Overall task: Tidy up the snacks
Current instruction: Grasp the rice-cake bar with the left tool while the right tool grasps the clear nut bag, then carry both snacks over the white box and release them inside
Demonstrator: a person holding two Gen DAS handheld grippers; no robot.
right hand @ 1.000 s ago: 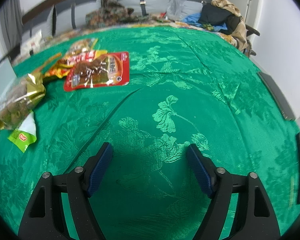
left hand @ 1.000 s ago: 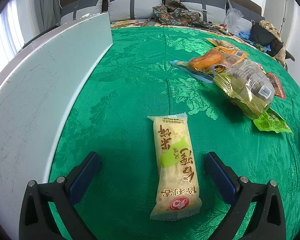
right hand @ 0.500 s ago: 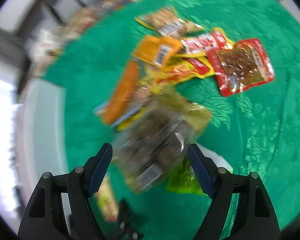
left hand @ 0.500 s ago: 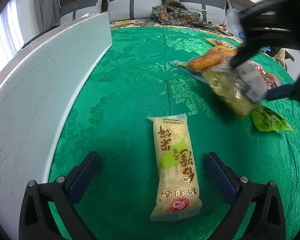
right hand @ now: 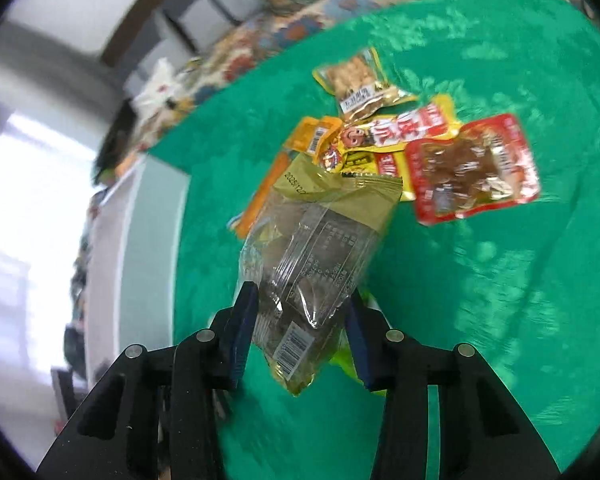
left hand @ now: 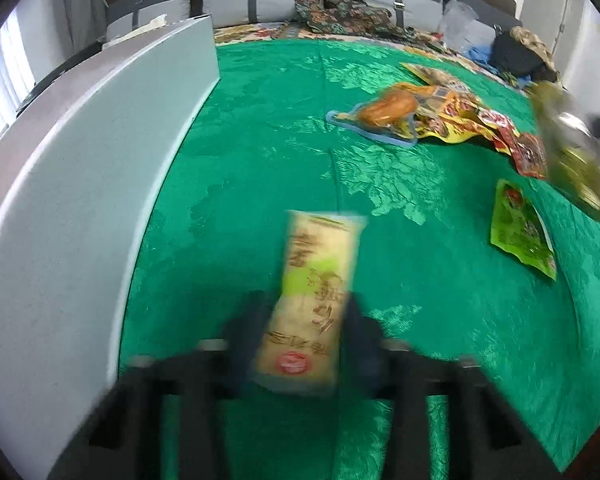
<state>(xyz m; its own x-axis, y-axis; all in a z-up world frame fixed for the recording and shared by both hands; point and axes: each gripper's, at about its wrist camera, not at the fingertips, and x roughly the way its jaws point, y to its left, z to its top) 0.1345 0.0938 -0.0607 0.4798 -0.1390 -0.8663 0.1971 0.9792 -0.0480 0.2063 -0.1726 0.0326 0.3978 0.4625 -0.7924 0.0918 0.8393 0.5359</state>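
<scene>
Between your left gripper (left hand: 306,344) jaws, which are closing, sits the pale rice-cracker packet (left hand: 314,304) on the green tabletop (left hand: 260,160), pads at its sides. Your right gripper (right hand: 300,324) is clamped on the clear-and-gold snack bag (right hand: 320,256), held above the cloth. Sorting looks barely begun (judging by the heap): the snack pile (right hand: 412,148) and the green sachet (left hand: 520,232) lie loose, nothing yet grouped.

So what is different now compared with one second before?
The left tongs are closing around the pale rice-cracker packet. The right tongs swung over to the pile, shut on the clear gold-topped bag and lifted it. The other snacks and green packet stayed.
</scene>
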